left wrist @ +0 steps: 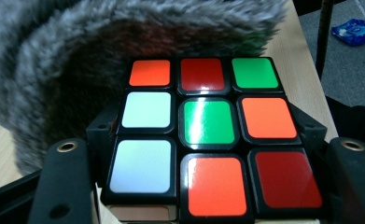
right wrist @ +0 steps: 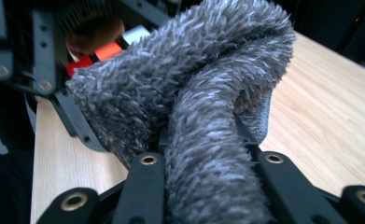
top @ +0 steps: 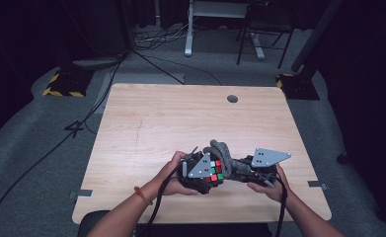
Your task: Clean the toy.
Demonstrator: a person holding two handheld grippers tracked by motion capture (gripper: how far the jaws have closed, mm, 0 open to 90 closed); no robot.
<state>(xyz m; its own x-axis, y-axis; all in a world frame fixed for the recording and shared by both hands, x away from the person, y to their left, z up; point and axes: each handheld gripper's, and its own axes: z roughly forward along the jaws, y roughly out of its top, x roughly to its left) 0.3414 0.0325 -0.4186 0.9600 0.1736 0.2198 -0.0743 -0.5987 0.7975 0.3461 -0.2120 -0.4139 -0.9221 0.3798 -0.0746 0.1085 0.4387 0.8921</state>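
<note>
My left gripper (top: 206, 174) had its two black jaws pinched on a black-framed puzzle cube with coloured square stickers (left wrist: 208, 140), one jaw against each side of it. I held it just above the near middle of the pale wooden table (top: 156, 118). In the left gripper view the cube's upper face showed a green centre sticker ringed by orange, red, white and green ones.

My right gripper (top: 240, 170) had its jaws clamped on a shaggy grey cloth (right wrist: 203, 116), a thick fold of it bunched between them. The cloth arched from my right jaws over to the cube; in the left gripper view its fuzzy edge curved round the far side and one flank of the cube. Both grippers sat close together, the cloth bridging them, each with its grey three-cornered plate (top: 269, 157) on top.
</note>
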